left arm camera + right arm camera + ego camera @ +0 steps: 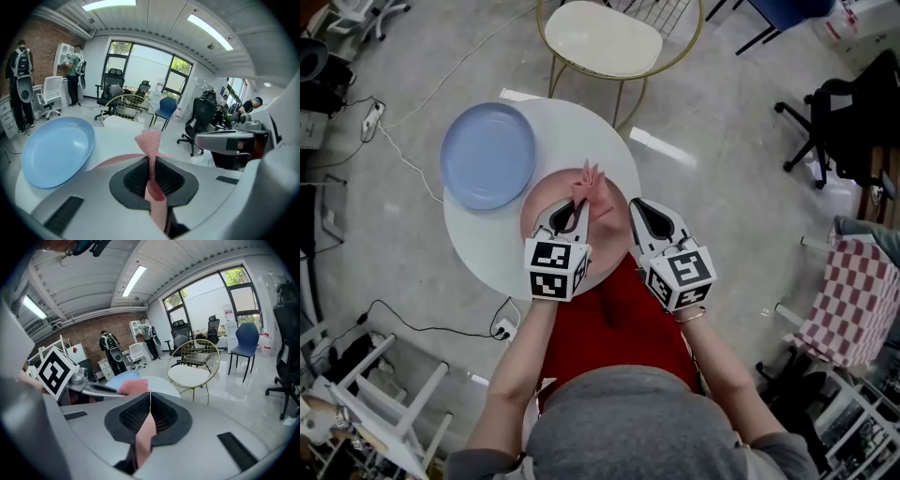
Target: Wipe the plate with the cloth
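A light blue plate (487, 155) lies on the left part of the round white table (581, 122). A pink cloth (589, 192) hangs bunched above the table's near side, held between both grippers. My left gripper (567, 217) is shut on its left end; in the left gripper view the cloth (150, 140) sticks up from the closed jaws, with the plate (54, 150) to the left. My right gripper (647, 217) is shut on the other end; in the right gripper view a strip of cloth (145, 427) runs through the jaws, and the plate (123, 377) shows behind.
A gold wire chair with a white seat (602, 37) stands just beyond the table. Black office chairs (848, 117) and a red checked cloth (853, 300) are to the right. Cables (403, 155) cross the floor on the left. People (72, 70) stand far back.
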`<state>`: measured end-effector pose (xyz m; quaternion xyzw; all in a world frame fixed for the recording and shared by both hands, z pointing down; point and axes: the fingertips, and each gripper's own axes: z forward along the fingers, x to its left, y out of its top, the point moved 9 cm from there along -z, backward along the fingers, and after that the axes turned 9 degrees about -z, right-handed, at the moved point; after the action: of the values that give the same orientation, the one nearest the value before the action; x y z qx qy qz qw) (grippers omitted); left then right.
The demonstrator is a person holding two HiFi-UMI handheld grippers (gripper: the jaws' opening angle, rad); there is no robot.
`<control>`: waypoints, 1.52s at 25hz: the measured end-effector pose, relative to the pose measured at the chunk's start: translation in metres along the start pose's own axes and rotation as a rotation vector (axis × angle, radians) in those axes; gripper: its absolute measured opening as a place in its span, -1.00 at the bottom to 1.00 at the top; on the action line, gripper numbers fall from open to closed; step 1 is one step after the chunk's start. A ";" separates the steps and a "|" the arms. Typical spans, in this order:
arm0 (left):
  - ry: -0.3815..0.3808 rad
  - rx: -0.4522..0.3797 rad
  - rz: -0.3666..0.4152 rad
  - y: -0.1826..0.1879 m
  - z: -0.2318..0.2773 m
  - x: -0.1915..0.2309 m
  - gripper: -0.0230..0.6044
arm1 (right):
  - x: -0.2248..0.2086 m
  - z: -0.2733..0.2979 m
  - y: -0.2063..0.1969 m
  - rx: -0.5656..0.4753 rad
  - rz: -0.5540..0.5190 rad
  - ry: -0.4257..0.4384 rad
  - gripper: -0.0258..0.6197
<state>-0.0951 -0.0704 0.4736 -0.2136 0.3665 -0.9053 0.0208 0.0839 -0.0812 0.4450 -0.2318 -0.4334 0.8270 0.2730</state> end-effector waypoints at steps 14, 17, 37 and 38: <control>0.088 0.221 -0.080 -0.012 0.066 0.024 -0.84 | -0.007 0.023 -0.003 0.041 0.030 0.023 -0.83; 0.150 0.240 -0.148 -0.013 0.063 0.037 -0.84 | -0.002 0.030 -0.001 0.052 0.018 0.051 -0.83; 0.433 0.200 -0.346 -0.036 -0.022 0.088 -0.84 | 0.044 0.047 0.004 0.078 -0.063 0.182 -0.83; 0.441 0.195 -0.350 -0.038 -0.028 0.090 -0.84 | 0.047 0.047 0.005 0.076 -0.067 0.185 -0.83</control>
<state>-0.1834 -0.0421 0.5147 -0.0686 0.2312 -0.9506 -0.1956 0.0190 -0.0807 0.4581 -0.2820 -0.3821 0.8084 0.3478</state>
